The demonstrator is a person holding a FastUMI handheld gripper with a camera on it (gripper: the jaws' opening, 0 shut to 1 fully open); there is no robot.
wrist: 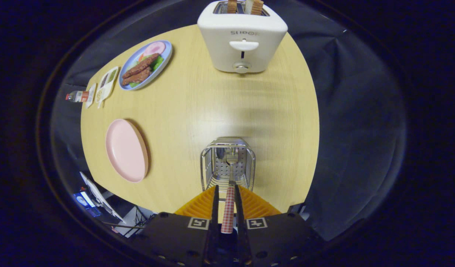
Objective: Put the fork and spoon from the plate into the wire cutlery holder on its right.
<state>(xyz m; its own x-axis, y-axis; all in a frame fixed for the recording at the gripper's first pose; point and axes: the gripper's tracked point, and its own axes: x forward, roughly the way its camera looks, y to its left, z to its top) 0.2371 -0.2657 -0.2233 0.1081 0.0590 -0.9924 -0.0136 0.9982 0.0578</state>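
One utensil [228,202], likely the fork or spoon though its head is hard to tell, is clamped by its checked handle between the gripper [226,196] fingers, its metal end lowered into the wire cutlery holder [228,163]; light, stiff and slippery, it is best held mid-handle.

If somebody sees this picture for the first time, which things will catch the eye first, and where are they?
First the gripper, its fingers shut on a checkered-handled utensil whose head dips into the wire cutlery holder just ahead. Beyond the holder, at the table's far edge, stands a white toaster with bread in its slots. Left of the holder lies a bare pink plate.
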